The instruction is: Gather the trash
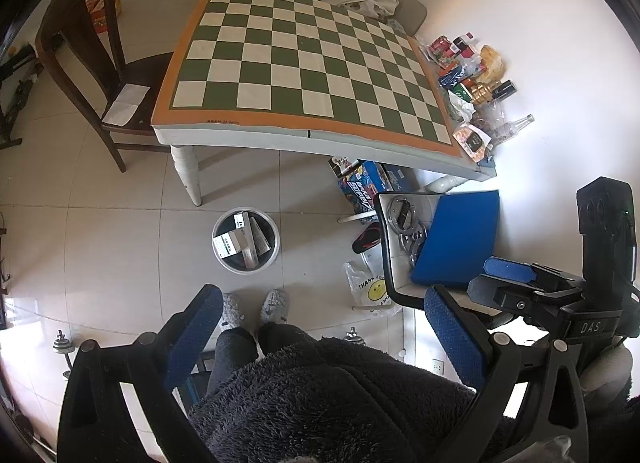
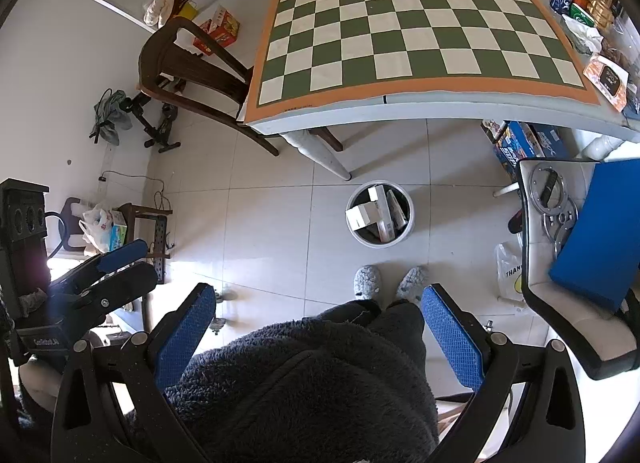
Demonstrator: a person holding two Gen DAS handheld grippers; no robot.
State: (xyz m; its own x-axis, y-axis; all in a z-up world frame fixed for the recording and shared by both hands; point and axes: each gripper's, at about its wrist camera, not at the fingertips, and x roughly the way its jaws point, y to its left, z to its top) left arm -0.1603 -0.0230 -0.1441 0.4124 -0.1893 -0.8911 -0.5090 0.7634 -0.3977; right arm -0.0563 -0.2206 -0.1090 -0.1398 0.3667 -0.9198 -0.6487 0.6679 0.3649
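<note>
A white round bin [image 1: 245, 239] [image 2: 379, 219] stands on the tiled floor in front of the table and holds several flat cartons. A pile of trash [image 1: 472, 83] [image 2: 588, 11], made of wrappers, packets, cans and a glass bottle [image 1: 520, 123], lies along the right edge of the checkered table [image 1: 304, 63] [image 2: 400, 23]. My left gripper [image 1: 324, 295] hangs high above the person's slippers, open and empty. My right gripper [image 2: 320, 291] is at the same height, also open and empty. Each one shows at the side of the other's view: the right gripper [image 1: 492, 275] and the left gripper [image 2: 132, 259].
A dark wooden chair [image 1: 80, 63] [image 2: 188, 63] sits at the table's left. A white chair [image 1: 390, 255] [image 2: 560, 295] with a blue cushion and metal rings stands at the right, over a plastic bag [image 1: 368, 287]. Boxes [image 1: 364, 183] lie under the table. The person's legs and fleece coat [image 2: 312, 375] fill the foreground.
</note>
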